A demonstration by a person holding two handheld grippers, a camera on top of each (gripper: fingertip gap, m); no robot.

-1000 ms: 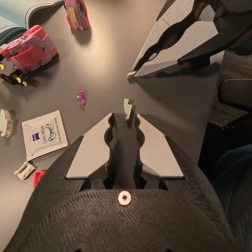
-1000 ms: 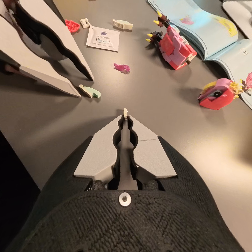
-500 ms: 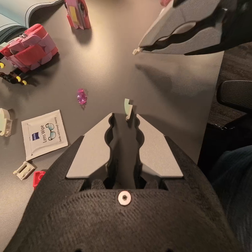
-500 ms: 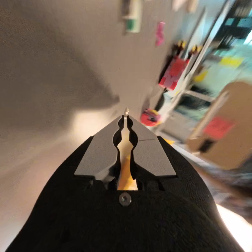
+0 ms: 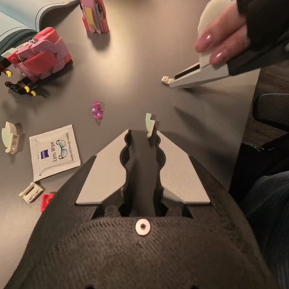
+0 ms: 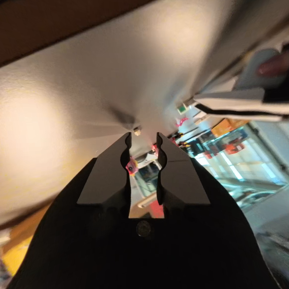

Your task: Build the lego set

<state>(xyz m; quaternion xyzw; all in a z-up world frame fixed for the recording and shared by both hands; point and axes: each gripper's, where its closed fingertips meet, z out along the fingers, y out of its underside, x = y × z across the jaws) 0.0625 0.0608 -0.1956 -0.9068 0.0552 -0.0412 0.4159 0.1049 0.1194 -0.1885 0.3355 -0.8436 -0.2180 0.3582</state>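
Note:
My left gripper (image 5: 143, 131) is open and low over the grey table (image 5: 140, 62). A mint-green and cream curved piece (image 5: 149, 123) stands on edge between its fingertips, close to the right finger; the left pad is clear of it. My right gripper (image 6: 143, 134) is open and rolled on its side. A small cream plate (image 6: 137, 130) lies on the table just off its left fingertip, outside the pads. The left wrist view shows this gripper (image 5: 176, 78) at the upper right, a hand (image 5: 219, 36) on it, with the cream plate (image 5: 167, 79) at its tip.
A red and pink brick body (image 5: 39, 54), a pink brick head (image 5: 95, 17) and an open booklet (image 5: 23, 15) lie at the far left. A pink clear piece (image 5: 97, 111), a white sachet (image 5: 54, 151) and small cream (image 5: 10, 137) and red (image 5: 46, 201) pieces lie left of my left gripper. The table edge and a chair (image 5: 273, 109) are to the right. The gap from one gripper's tips to the other's is roughly 8 cm. About 9 cm separates my left fingertips from the white sachet (image 5: 54, 151).
My right gripper lifted with the small cream plate pinched at its tips, rolled onto its side, came down to the table and opened; the plate now lies outside its pads. My left gripper stayed still.

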